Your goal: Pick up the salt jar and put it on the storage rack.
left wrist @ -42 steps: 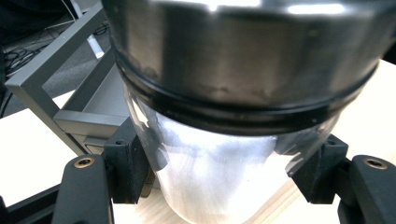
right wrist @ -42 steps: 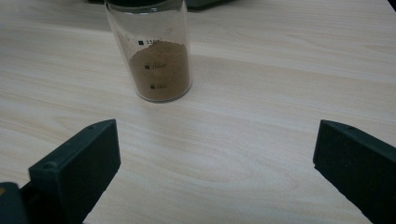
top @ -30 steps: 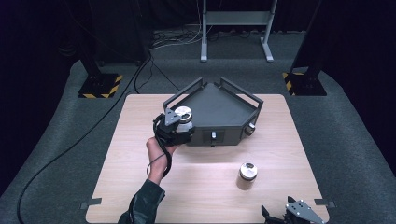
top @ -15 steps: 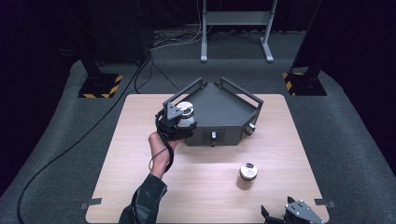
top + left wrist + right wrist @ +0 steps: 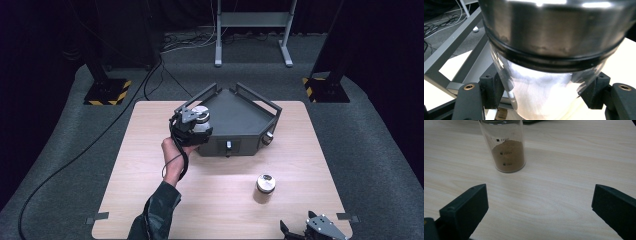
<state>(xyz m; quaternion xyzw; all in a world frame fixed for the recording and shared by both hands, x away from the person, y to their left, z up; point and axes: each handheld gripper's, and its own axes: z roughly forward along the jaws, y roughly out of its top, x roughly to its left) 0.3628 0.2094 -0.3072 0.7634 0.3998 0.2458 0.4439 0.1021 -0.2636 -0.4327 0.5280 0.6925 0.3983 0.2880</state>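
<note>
The left hand-held gripper (image 5: pixel 192 125) clamps a white-powder jar (image 5: pixel 544 97); the right hand-held gripper's (image 5: pixel 539 212) jaws stand apart near a brown-powder jar (image 5: pixel 507 150).

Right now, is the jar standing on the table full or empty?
Partly full: through the clear glass of the jar, brown powder fills the lower part, and the glass above it is empty.

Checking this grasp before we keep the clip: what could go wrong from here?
1. The left hand-held gripper clamps the white-powder jar low on smooth glass, under its heavy metal lid; it could slip or tip.
2. It hangs at the grey tray's rail; lowering could clip the rail.
3. The brown-powder jar stands free and could be knocked.
</note>
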